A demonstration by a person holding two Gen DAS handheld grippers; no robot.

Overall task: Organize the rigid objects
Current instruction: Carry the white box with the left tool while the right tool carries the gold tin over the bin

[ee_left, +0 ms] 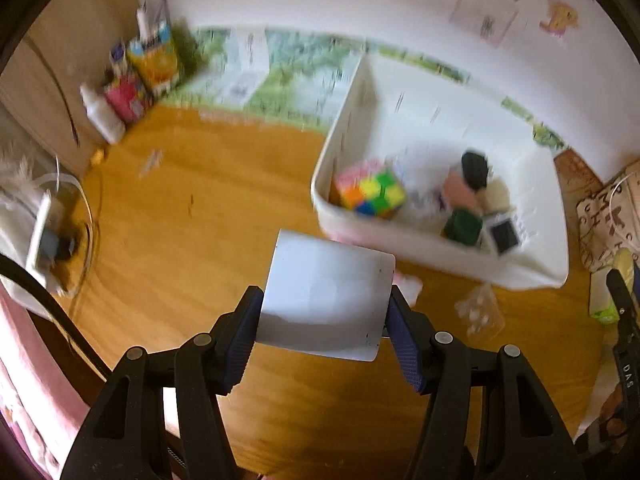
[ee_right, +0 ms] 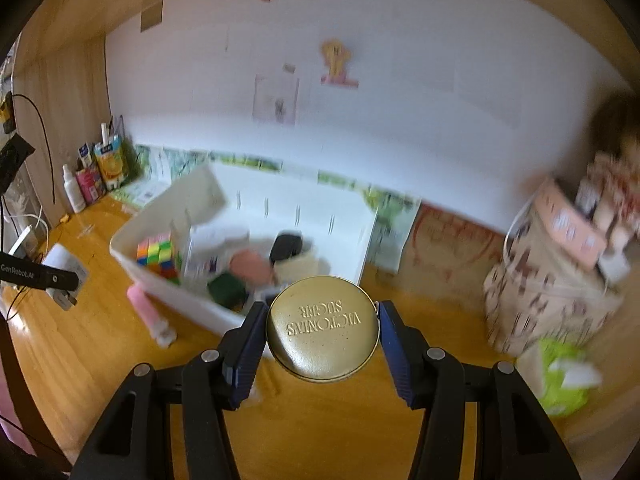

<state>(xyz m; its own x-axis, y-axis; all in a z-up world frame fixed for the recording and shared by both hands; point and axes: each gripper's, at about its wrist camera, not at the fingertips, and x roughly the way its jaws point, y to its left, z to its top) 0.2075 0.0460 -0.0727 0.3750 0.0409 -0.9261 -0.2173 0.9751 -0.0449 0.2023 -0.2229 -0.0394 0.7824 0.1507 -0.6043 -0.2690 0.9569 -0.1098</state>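
Note:
My left gripper [ee_left: 322, 320] is shut on a white rectangular box [ee_left: 326, 294] and holds it above the wooden desk, short of the white storage bin [ee_left: 532, 200]. My right gripper [ee_right: 322, 332] is shut on a round gold tin [ee_right: 323, 327] with raised lettering, just in front of the same bin [ee_right: 124, 252]. The bin holds a colourful puzzle cube [ee_left: 372, 191] [ee_right: 157, 256], a dark green block [ee_left: 462, 226] [ee_right: 226, 289], a pink piece [ee_right: 250, 266], a black object [ee_right: 286, 246] and a cream piece.
Cartons and a white bottle [ee_left: 102, 114] stand at the desk's back left corner. A pink-and-white item [ee_right: 150, 314] lies by the bin's front. A patterned bag [ee_right: 552, 280] and a green packet [ee_right: 564, 376] sit to the right. Cables and a charger [ee_left: 48, 236] lie left.

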